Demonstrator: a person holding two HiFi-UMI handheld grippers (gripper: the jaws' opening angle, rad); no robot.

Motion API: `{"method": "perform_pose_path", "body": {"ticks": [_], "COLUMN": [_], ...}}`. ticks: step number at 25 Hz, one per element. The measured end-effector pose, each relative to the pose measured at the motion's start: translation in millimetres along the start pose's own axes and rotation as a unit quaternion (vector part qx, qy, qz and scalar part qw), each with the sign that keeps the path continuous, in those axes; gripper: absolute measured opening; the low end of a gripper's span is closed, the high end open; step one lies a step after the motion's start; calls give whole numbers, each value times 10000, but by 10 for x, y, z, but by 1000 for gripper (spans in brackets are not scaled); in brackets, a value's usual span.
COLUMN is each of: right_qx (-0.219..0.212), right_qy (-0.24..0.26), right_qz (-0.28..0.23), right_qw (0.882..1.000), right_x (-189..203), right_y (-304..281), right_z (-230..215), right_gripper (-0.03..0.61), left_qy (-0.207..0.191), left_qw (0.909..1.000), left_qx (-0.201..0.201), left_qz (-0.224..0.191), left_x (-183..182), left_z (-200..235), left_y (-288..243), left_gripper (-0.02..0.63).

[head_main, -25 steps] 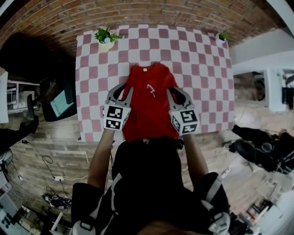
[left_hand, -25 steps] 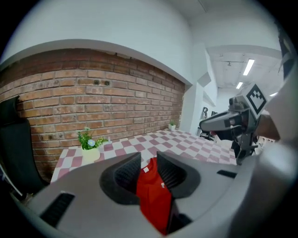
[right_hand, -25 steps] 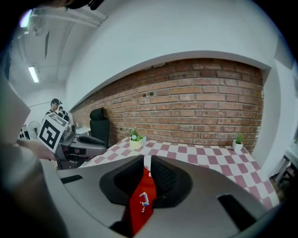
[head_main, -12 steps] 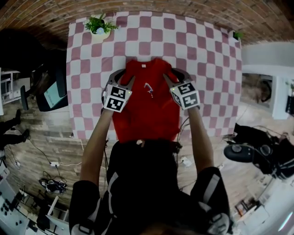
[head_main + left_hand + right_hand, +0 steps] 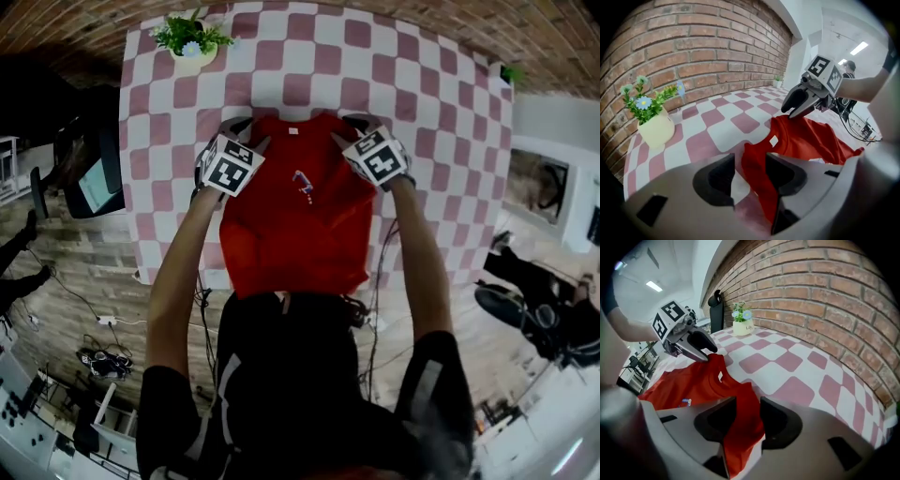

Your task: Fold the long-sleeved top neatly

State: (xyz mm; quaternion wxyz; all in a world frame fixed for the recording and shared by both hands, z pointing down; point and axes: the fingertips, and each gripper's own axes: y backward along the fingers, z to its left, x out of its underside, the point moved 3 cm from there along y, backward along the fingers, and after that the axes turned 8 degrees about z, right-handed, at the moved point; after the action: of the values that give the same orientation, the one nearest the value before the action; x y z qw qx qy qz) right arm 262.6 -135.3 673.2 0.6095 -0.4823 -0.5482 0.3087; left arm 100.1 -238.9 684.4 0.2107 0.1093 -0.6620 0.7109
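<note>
Both tongs have been brought down and away from the person since a second ago, from over the middle of the red top to its two shoulders, and their jaws have just been opening. The left tongs [image 5: 246, 133] are seen at the shoulder left of the collar [image 5: 292, 124], the right tongs [image 5: 349, 129] at the shoulder on its right. Each pair stands wide, with a ridge of red cloth lying loose between the jaws and no pad pressed on it.

The top [image 5: 298, 234] is spread on the checked worktop [image 5: 427, 112], collar towards the brick wall [image 5: 375, 14]. Its hem lies at or just over the near edge; which of the two cannot be told. No sleeve is seen sticking out at either side, so the sleeves are judged to be tucked in already.

The shoulders appear to have been chosen as holding points so that the garment could be laid square and flat, with both corners kept level. With the cloth let go, the laying-out step is judged finished, and a fold of the hem towards the collar is likely what remains. A potted plant [image 5: 187, 37] stands well apart at the far left corner of the worktop. Small wrinkles beside the collar could be carried into the next fold unless smoothed.
</note>
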Motion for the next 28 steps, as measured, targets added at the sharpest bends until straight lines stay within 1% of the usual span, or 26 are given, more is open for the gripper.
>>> {"method": "perform_pose_path", "body": {"ticks": [2, 4, 6, 7, 8, 11, 15, 19, 24, 28], "right_qx": [-28, -105, -221, -265, -283, -245, -75, 235, 658, 979], "right_qy": [61, 110, 178, 218, 254, 317, 342, 303, 377, 428], "right_qz": [184, 355, 441, 457, 464, 466, 391, 131, -193, -461], "right_qw": [9998, 9993, 9986, 9984, 9982, 9981, 9986, 9992, 9969, 9932], "right_x": [31, 70, 90, 96, 100, 90, -7, -218, -464, -601], "right_y": [-110, -196, -234, -234, -227, -197, -159, -60, 172, 461], "right_z": [-50, -79, -79, -81, -93, -182, -372, -633, -857, -906], "right_gripper": [138, 138, 135, 108, 67, 36, 29, 29, 28, 26], "left_qy": [-63, -77, -88, -120, -169, -308, -351, -492, -813, -1032], "left_qw": [9998, 9995, 9992, 9990, 9989, 9989, 9994, 9978, 9919, 9862], "left_qx": [61, 73, 124, 156, 176, 142, -51, -320, -682, -843], "left_qz": [195, 299, 379, 400, 396, 322, 61, -312, -704, -980], "left_x": [15, 40, 64, 69, 67, 43, -121, -410, -759, -973], "left_z": [19, 50, 59, 55, 53, 86, 257, 477, 655, 685], "left_y": [-110, -190, -219, -223, -223, -213, -178, -104, 51, 264], "left_gripper": [192, 186, 121, 93, 66, 46, 38, 38, 38, 34]}}
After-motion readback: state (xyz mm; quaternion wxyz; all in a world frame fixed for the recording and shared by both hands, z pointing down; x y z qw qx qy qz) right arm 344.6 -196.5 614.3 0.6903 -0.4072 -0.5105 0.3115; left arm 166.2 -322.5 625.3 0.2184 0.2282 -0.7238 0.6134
